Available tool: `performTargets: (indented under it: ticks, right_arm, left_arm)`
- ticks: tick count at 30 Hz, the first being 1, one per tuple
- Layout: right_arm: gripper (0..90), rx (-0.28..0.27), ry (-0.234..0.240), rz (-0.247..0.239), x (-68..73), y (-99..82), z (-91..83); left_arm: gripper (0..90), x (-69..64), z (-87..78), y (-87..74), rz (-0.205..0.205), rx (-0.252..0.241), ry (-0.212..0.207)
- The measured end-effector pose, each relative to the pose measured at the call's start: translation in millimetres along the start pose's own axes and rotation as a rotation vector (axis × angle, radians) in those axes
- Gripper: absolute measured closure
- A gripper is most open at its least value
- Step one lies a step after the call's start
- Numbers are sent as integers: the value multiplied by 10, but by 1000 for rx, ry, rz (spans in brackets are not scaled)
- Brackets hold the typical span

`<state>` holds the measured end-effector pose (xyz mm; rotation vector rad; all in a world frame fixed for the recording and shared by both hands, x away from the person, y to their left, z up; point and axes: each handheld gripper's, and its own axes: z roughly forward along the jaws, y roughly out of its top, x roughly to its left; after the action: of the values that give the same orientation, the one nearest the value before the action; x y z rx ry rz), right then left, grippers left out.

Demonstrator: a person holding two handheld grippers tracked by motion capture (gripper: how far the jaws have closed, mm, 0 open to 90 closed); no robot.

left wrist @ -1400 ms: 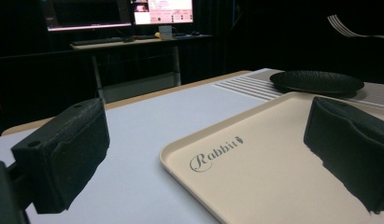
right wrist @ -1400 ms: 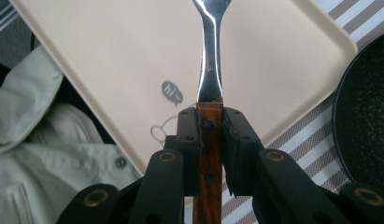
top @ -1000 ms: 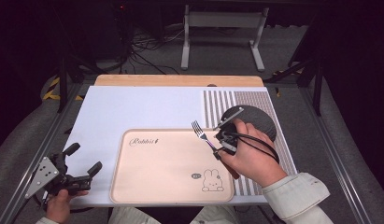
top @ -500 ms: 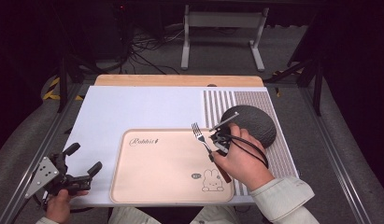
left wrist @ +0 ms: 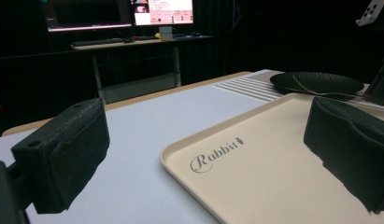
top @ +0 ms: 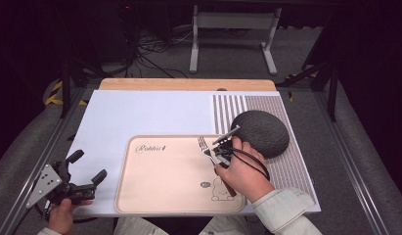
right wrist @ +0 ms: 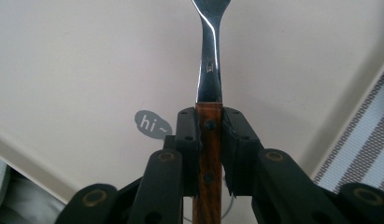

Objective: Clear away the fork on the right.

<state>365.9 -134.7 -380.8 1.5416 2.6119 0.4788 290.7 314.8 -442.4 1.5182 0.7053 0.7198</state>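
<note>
A dark, dimly lit room surrounds the worktop (top: 140, 112), with grey floor (top: 365, 161) on both sides, tangled cables (top: 149, 54) and a pale metal stand (top: 233, 39) beyond the far edge, and lit monitors (left wrist: 124, 11) glowing over a distant desk (left wrist: 133, 44).

The tabletop (top: 140, 110) is pale, wood-edged at the far side; stripes mark its right part. A beige tray (top: 164, 181) lies near; a dark round mat (top: 262, 132) lies right.
</note>
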Motion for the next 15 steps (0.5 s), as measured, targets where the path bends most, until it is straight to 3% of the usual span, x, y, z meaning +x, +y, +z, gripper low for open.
performTargets:
  ticks: [6,15]
  right_arm:
    - [785,4,15,6,10,-7,76]
    - [784,32,2,25,-16,-5,199]
  left_arm:
    - [9,-1,-1,2,1,2,-2]
    - [8,-1,3,-1,1,0,-1]
